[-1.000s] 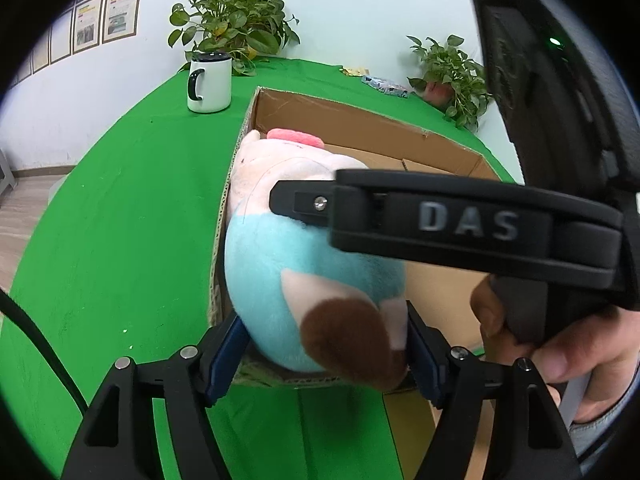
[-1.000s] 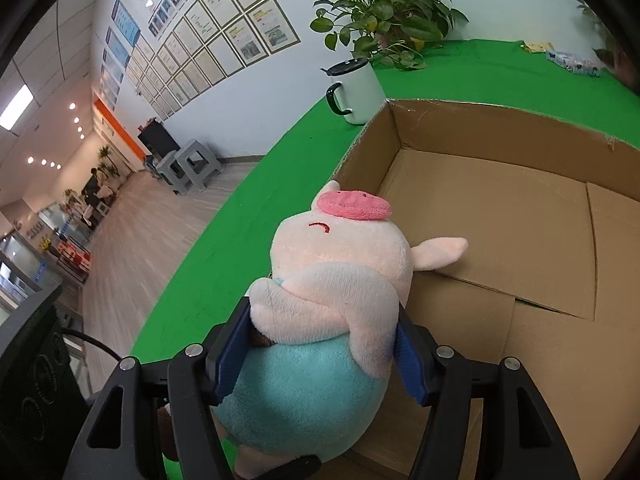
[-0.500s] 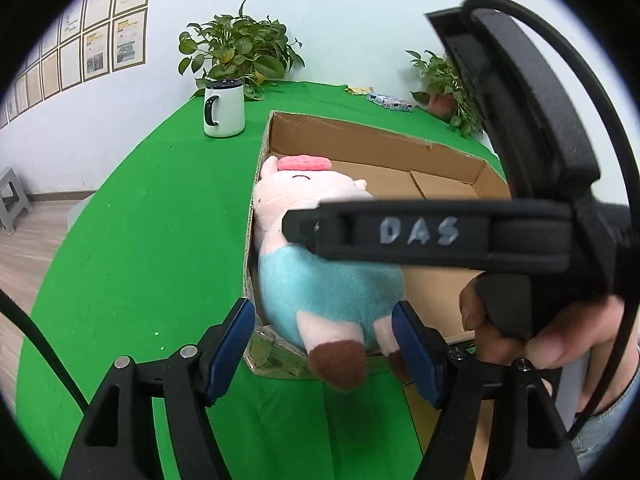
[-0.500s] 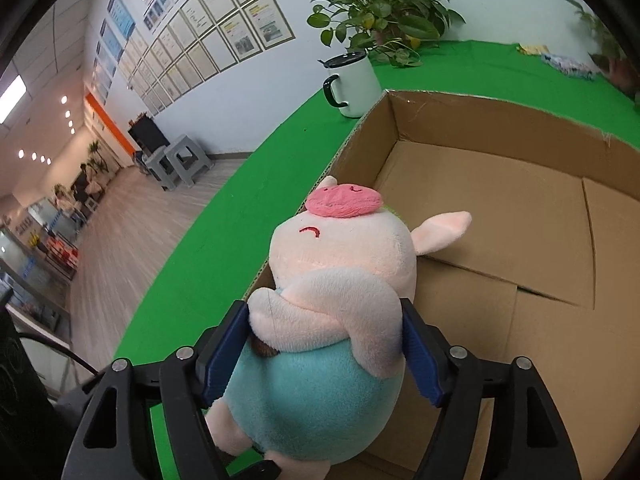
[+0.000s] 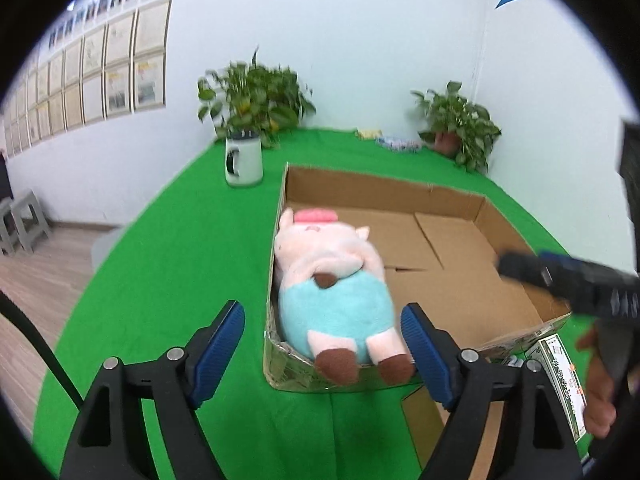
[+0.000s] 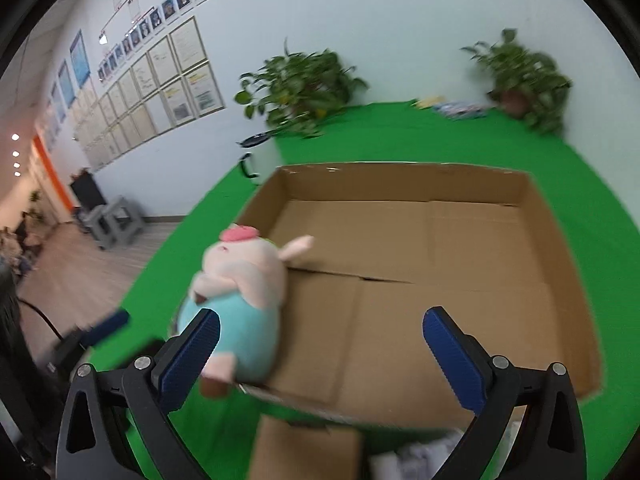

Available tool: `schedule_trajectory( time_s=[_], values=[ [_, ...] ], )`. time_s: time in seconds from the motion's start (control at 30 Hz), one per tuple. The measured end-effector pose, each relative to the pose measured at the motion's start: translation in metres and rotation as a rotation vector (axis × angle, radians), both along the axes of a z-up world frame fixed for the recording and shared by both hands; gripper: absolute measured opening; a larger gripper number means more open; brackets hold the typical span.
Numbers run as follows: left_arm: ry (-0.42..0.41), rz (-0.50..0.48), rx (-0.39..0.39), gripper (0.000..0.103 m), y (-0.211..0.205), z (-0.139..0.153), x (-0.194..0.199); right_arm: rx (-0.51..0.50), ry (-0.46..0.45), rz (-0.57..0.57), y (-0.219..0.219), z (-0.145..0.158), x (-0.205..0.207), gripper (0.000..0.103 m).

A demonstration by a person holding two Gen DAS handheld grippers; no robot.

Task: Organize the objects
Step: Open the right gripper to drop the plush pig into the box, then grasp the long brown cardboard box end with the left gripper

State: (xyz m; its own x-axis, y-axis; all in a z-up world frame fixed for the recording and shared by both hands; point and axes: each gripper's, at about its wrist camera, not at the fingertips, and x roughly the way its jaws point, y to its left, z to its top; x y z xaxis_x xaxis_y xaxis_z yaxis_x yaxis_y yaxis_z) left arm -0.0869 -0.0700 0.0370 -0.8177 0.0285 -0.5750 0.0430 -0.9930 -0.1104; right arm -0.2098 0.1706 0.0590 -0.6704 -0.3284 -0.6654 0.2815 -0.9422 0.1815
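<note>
Step in hand: the plush pig point(image 5: 334, 288) lay on its back in the cardboard box point(image 5: 448, 208), against the box's left wall at frame centre, feet over the near rim; placing looked done.
Left claw point(image 5: 322, 344): spread wide, holding nothing, low in the frame just short of the pig.
Right claw point(image 6: 320, 344): spread wide, empty, over the box's near edge.
Next move: probably fetching another item; the small carton point(image 6: 304, 450) at bottom centre seemed nearest.
Materials: pig soft, rounded, pink with teal belly; box shallow, corrugated, flat-floored; table point(image 5: 180, 264) covered in green felt-like cloth.
Background: white mug point(image 5: 243, 162), upper centre.
</note>
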Motion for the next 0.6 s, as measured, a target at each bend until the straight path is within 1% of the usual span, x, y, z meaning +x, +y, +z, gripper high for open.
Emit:
schedule_trajectory(
  time_s=[0.03,0.07,0.13,0.17,0.33,0.47,0.57,0.6],
  values=[
    [0.010,-0.005,-0.010,0.080,0.006,0.002,0.006,0.016,0.013,-0.014,0.005,0.001,0.011,0.102],
    [0.018,-0.013,-0.016,0.080,0.012,0.004,0.011,0.042,0.038,-0.036,0.016,0.002,0.033,0.102],
    [0.029,-0.038,-0.016,0.080,0.020,0.005,0.009,0.062,0.055,-0.051,0.026,0.002,0.053,0.102],
    [0.032,-0.048,-0.011,0.080,0.026,0.006,0.014,0.082,0.067,-0.069,0.033,0.001,0.072,0.102],
    [0.018,-0.096,0.032,0.080,0.048,0.006,0.029,0.109,0.060,-0.080,0.046,-0.009,0.118,0.102],
    [-0.050,-0.125,0.071,0.080,0.059,0.001,0.038,0.109,0.058,-0.078,0.049,-0.013,0.127,0.102],
    [-0.043,-0.149,0.118,0.080,0.061,0.000,0.050,0.098,0.051,-0.071,0.056,-0.017,0.140,0.102],
    [-0.041,-0.155,0.132,0.080,0.063,0.000,0.055,0.095,0.047,-0.066,0.054,-0.019,0.135,0.102]
  ],
)
